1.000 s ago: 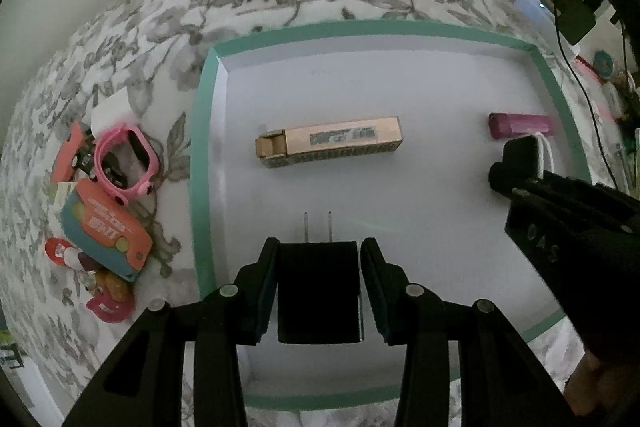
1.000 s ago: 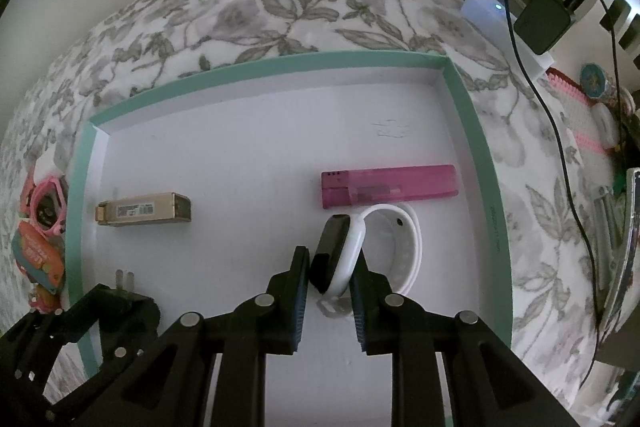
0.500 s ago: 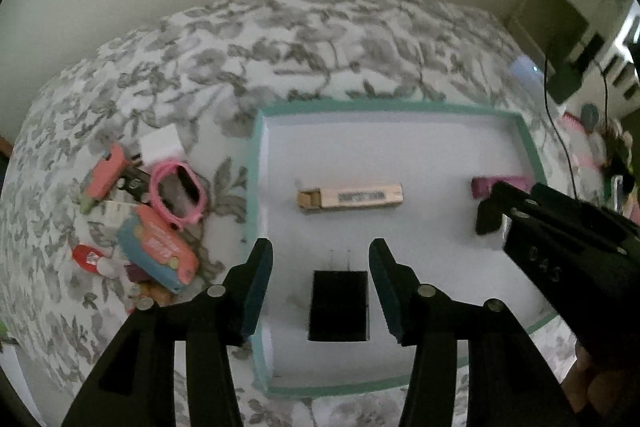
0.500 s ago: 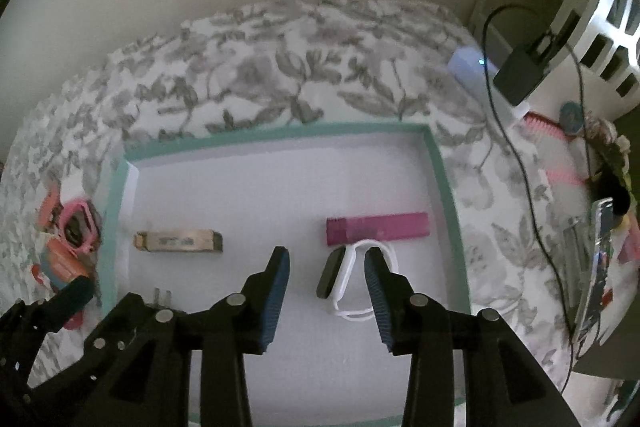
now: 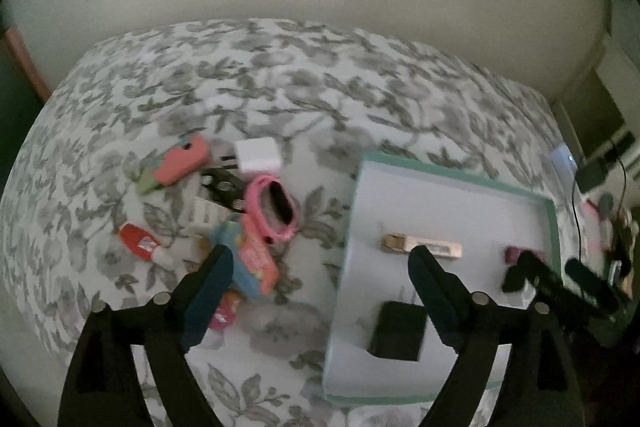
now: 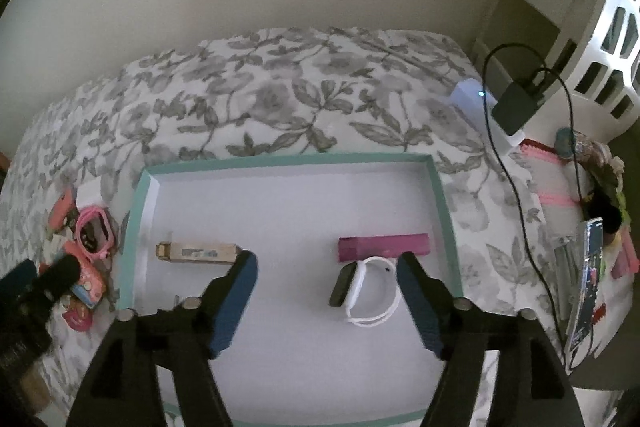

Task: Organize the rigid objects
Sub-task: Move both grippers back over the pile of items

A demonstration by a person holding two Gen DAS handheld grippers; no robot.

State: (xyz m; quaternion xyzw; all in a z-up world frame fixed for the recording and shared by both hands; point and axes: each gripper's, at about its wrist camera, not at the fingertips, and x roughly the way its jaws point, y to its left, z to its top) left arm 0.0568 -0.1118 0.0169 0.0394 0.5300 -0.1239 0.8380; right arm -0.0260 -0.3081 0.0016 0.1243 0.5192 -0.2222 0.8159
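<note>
A teal-rimmed white tray [image 6: 288, 161] lies on a floral bedspread. In it are a gold box [image 6: 200, 253], a magenta box [image 6: 384, 247], a white wristband with a black face [image 6: 368, 287] and a black plug charger [image 5: 398, 331]. My right gripper [image 6: 326, 267] hovers above the wristband, jaws opening, nothing between the pads. My left gripper [image 5: 320, 267] hangs over the tray's left rim [image 5: 348, 227], jaws opening wide and holding nothing. Left of the tray lies a pile: a pink watch [image 5: 272, 211], a white charger [image 5: 258, 155], a coral case [image 5: 182, 159], a red tube [image 5: 140, 241] and an orange-and-blue card [image 5: 252, 259].
A black adapter with a cable [image 6: 514, 105] sits on a white device off the bed's right corner. A white lattice basket [image 6: 612, 39] and a cluttered surface [image 6: 592, 259] stand at the right. A plain wall runs behind the bed.
The left gripper let go of the black charger, the right one let go of the white wristband. Both rose and opened wide, and the left one swung left toward the pile.
</note>
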